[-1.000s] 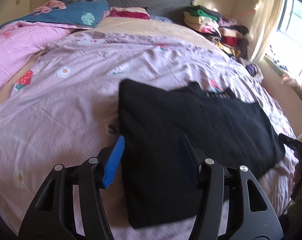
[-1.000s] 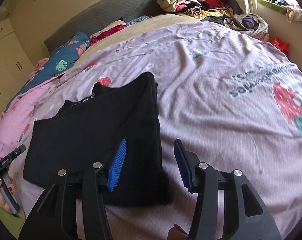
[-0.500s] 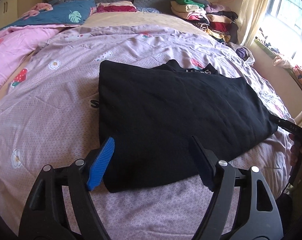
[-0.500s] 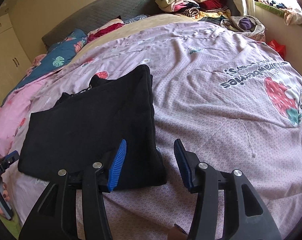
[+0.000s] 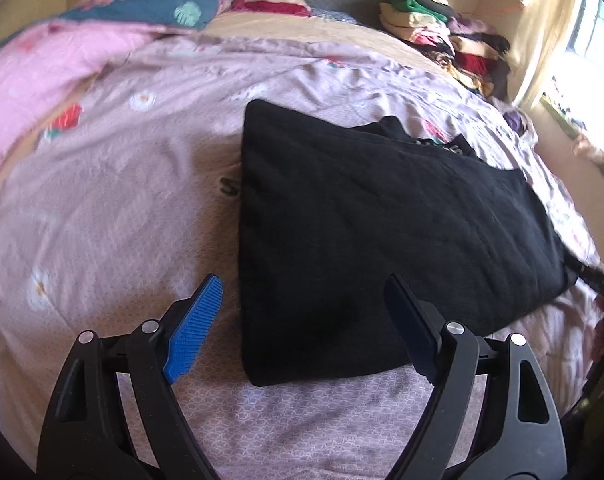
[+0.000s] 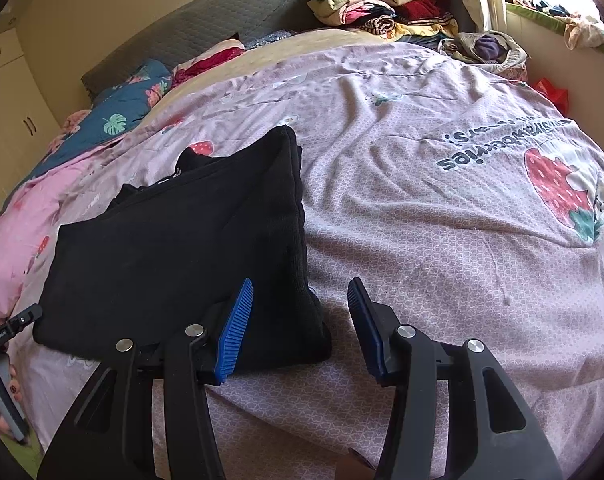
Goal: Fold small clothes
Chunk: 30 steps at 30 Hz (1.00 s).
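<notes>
Black folded garment (image 5: pixel 365 236) on lilac quilt (image 5: pixel 114 208); both hand-held grippers (image 5: pixel 302 320) (image 6: pixel 300 312) agape.

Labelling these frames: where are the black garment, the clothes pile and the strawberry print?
black garment (image 5: pixel 373 232): left wrist view, middle of folded top layer.
clothes pile (image 6: pixel 381 4): right wrist view, centre of stack.
strawberry print (image 6: pixel 553 188): right wrist view, red fruit on the bedcover.

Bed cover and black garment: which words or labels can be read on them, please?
"strawberries", upside down, large dark print on the lilac bed cover, above a strawberry picture.
A smaller line beside it: too blurred to read.
"S", partly hidden by the black garment.
White lettering at its collar: unreadable.
</notes>
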Available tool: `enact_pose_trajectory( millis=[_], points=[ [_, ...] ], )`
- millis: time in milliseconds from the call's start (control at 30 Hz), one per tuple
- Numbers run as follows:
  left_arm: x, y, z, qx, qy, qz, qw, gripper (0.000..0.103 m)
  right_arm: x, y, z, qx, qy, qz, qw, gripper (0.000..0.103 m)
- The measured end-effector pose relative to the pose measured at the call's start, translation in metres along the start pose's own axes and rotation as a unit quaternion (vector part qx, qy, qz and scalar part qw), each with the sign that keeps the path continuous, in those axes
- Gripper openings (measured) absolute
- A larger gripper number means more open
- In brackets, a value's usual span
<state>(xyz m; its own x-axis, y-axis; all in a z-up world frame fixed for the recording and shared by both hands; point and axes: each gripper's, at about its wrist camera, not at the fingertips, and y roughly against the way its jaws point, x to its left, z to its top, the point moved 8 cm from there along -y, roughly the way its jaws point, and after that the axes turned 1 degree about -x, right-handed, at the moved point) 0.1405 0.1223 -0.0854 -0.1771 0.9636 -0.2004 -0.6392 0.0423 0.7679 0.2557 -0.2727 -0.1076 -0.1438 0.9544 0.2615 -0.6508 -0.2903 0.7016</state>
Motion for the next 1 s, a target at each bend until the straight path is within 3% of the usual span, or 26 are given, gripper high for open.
enact_pose_trajectory(
  millis=[267, 333, 400, 433, 500, 533, 600, 733, 1000],
  points=[
    [0.013, -0.012, -0.009, 0.017, 0.076, -0.047, 0.9958, 0.076, 0.009, -0.002, 0.002, -0.006, 0.006, 0.008, 1.000, 0.048],
    [0.011, -0.013, -0.009, 0.017, 0.083, -0.057, 0.9947, 0.071, 0.010, -0.003, 0.003, -0.007, 0.007, 0.008, 1.000, 0.048],
    [0.010, -0.012, -0.009, 0.015, 0.086, -0.066, 0.9940, 0.048, 0.011, -0.003, 0.004, -0.011, 0.006, 0.010, 1.000, 0.046],
    [0.008, -0.012, -0.009, 0.015, 0.089, -0.074, 0.9932, 0.044, 0.011, -0.003, 0.004, -0.012, 0.006, 0.011, 1.000, 0.035],
    [0.008, -0.012, -0.010, 0.016, 0.090, -0.074, 0.9931, 0.025, 0.009, -0.003, 0.005, -0.016, 0.007, 0.005, 1.000, 0.019],
    [0.009, -0.010, -0.009, 0.011, 0.091, -0.076, 0.9929, 0.020, 0.007, -0.001, 0.006, -0.019, 0.005, 0.003, 1.000, 0.009],
    [0.010, -0.005, -0.007, 0.005, 0.092, -0.081, 0.9924, 0.012, 0.004, 0.003, 0.008, -0.025, -0.006, 0.012, 1.000, 0.008],
    [0.009, 0.001, -0.008, 0.008, 0.071, -0.071, 0.9949, 0.010, 0.000, 0.012, 0.011, -0.041, -0.011, 0.013, 0.999, 0.007],
    [0.014, -0.005, -0.018, 0.023, 0.077, -0.073, 0.9941, 0.011, -0.010, -0.002, -0.003, -0.008, -0.034, -0.002, 0.999, 0.007]
  ],
)
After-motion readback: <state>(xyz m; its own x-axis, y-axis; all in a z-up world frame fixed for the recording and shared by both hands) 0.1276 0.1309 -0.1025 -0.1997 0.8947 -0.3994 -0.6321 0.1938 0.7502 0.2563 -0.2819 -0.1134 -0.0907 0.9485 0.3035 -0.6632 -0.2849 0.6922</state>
